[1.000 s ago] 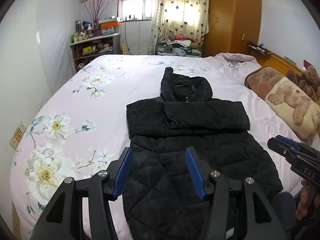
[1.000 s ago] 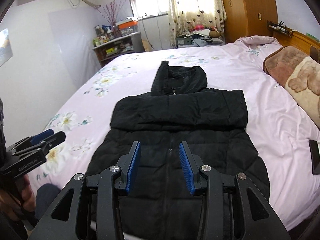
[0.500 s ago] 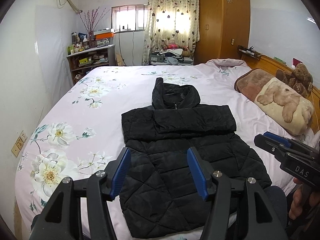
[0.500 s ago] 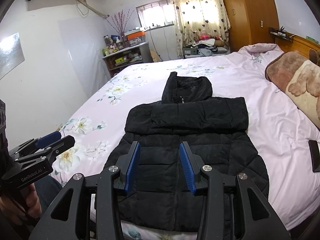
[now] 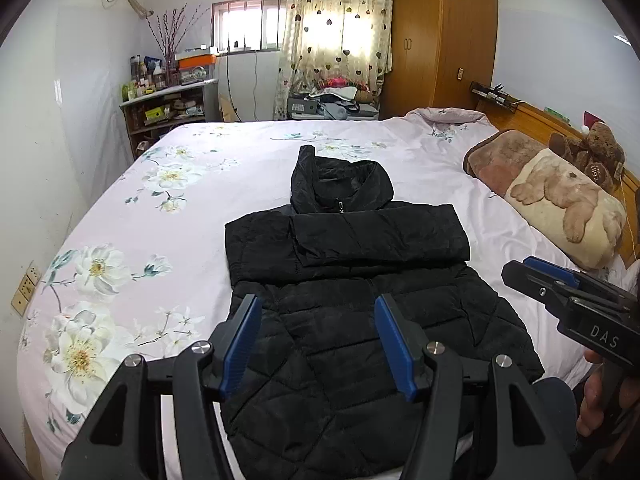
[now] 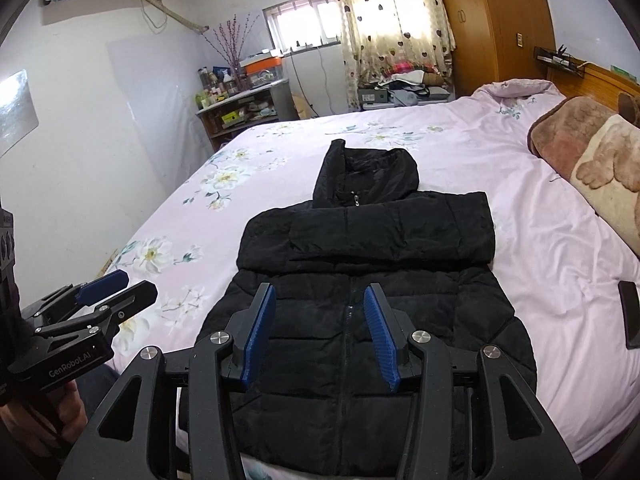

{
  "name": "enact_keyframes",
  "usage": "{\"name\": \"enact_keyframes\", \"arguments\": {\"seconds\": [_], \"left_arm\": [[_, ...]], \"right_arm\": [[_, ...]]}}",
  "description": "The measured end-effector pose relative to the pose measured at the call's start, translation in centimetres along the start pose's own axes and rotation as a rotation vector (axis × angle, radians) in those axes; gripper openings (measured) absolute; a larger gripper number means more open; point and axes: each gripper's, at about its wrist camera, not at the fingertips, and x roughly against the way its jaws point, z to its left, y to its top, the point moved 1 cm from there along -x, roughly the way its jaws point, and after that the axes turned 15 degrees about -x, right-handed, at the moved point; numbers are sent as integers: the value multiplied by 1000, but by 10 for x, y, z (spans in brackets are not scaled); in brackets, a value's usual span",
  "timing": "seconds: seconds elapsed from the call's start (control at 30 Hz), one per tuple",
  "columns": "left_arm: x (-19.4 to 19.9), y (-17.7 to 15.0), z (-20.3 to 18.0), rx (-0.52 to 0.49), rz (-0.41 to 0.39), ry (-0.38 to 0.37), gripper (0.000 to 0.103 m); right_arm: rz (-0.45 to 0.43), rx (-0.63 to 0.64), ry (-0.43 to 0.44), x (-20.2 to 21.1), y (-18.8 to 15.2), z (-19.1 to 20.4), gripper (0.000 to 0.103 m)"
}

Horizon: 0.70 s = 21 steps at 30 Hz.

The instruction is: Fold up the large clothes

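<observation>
A black quilted hooded jacket (image 5: 352, 280) (image 6: 372, 248) lies flat on the bed, hood away from me, both sleeves folded across the chest. My left gripper (image 5: 316, 312) hovers above the jacket's lower left part, open, nothing between its blue pads. My right gripper (image 6: 318, 300) hangs over the zip near the hem; its jaws are opening and hold nothing. In the left wrist view the right gripper (image 5: 560, 284) shows at the right edge. In the right wrist view the left gripper (image 6: 108, 296) shows at the left edge.
The bed (image 5: 248, 176) has a pale pink floral sheet. A brown bear-print pillow (image 5: 560, 200) and a teddy bear (image 5: 596, 152) lie by the wooden headboard at right. A dark phone (image 6: 630, 312) rests on the sheet at right. Shelves (image 5: 168, 108) and a wardrobe (image 5: 440, 32) stand beyond.
Both grippers have drawn back and up from the jacket, so more of the bed and room shows. The right gripper's jaws have spread a little wider.
</observation>
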Motion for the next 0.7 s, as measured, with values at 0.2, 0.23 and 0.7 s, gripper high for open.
{"name": "enact_keyframes", "arguments": {"seconds": [0.2,0.23,0.7], "left_arm": [[-29,14,11,9,15,-11,61],[-35,17,14,11,19,-15,61],[-169,94,61,1,43,-40,66]], "right_arm": [[29,4,-19,-29,15,-4,47],[36,2,-21,-35,20,-6,47],[94,9,-86,-154,110,-42,47]]}}
